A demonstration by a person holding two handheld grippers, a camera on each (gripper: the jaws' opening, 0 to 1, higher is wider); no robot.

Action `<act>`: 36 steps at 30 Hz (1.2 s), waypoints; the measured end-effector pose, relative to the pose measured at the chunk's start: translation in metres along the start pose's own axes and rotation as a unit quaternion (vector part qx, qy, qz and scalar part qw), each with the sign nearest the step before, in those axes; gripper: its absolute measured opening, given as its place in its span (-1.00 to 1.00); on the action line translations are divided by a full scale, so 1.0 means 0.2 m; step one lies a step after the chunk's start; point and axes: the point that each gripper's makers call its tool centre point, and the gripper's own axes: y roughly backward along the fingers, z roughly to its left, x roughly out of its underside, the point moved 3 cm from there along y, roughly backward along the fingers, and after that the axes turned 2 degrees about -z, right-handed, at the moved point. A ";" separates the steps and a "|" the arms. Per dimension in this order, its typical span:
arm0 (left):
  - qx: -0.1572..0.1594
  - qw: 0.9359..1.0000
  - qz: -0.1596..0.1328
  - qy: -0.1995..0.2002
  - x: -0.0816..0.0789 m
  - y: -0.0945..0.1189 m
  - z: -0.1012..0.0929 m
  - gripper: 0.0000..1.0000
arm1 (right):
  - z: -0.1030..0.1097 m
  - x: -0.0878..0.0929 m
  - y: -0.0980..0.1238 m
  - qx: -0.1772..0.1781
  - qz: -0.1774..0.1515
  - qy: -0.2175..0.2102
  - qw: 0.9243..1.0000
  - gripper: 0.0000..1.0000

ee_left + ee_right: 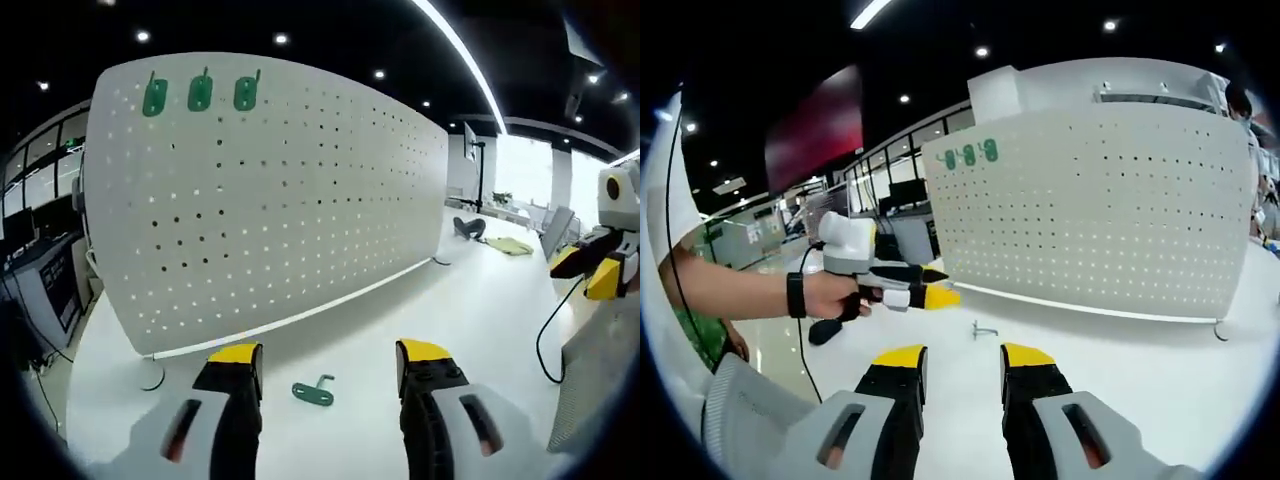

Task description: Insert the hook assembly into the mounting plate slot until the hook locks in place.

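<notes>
Hook [314, 392] flat on table [480, 300], dead ahead between left gripper [325, 360] jaws, wide, empty; long axis crosswise. Right gripper [960, 360] narrower, empty, farther off. Pegboard [300, 200] beyond.

A large white perforated pegboard panel [270, 200] stands upright on a white tabletop [470, 300]. Three green plastic hooks [200, 92] hang in a row near its upper left corner. A loose green hook piece with a grey metal peg [313, 391] lies flat on the table in front of the board, between the yellow-tipped black jaws of the left gripper [330, 365], which stand apart with nothing held. At the right edge, the right gripper [600, 265] shows, with a black cable [548, 340] trailing below.
</notes>
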 end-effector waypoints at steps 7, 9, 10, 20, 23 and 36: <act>0.018 1.000 0.011 0.020 0.09 -0.05 0.01 0.11 | 0.00 0.02 0.01 0.005 0.006 0.000 1.000 -0.42; 0.021 1.000 0.015 0.018 0.11 -0.06 0.01 0.11 | 0.00 0.02 0.01 0.008 0.010 0.000 1.000 -0.42; 0.024 0.999 0.020 0.019 0.13 -0.07 0.01 0.10 | 0.00 0.02 0.01 0.009 0.010 0.000 1.000 -0.42; 0.024 0.999 0.045 0.020 0.21 -0.14 0.05 0.06 | 0.00 0.03 0.00 0.012 0.015 -0.002 1.000 -0.42; 0.022 0.998 0.049 0.021 0.23 -0.15 0.06 0.05 | 0.00 0.05 0.00 0.014 0.019 -0.004 1.000 -0.42; 0.036 0.996 0.077 0.005 0.33 -0.25 0.10 -0.03 | -0.03 0.07 0.01 0.024 0.030 -0.008 0.999 -0.42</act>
